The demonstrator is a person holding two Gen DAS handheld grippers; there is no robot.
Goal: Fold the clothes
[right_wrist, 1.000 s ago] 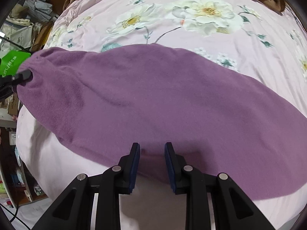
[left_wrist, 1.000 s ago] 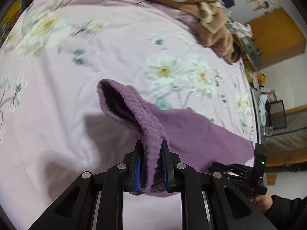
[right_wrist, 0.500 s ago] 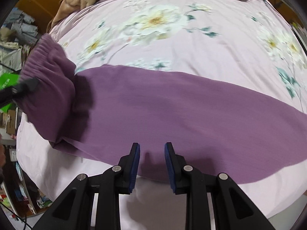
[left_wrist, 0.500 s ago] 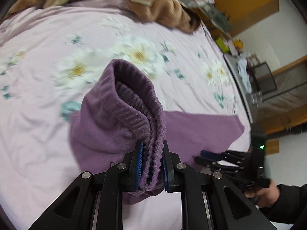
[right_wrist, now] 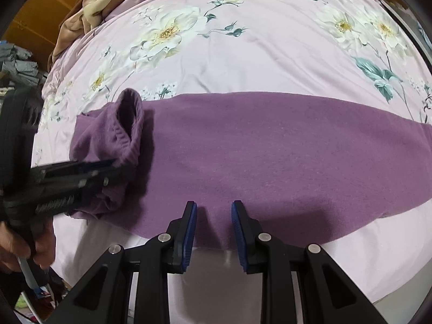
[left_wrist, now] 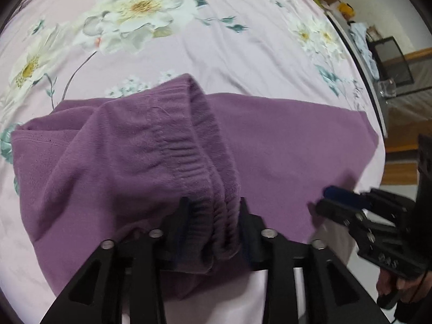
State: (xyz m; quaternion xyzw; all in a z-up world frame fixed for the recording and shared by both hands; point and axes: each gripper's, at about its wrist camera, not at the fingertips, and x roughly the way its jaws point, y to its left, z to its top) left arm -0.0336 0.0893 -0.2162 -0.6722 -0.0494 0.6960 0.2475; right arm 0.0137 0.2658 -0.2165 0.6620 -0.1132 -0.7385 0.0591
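Waistband now folded over, left claw low.

what i can't make out

my left gripper pads are buried in the purple garment's ribbed cuff; brown blanket cut off at the bed's far edge.

Open floral bedsheet beyond, crumpled brown blanket far edge

Home bedroom: floral bedsheet, rumpled blanket
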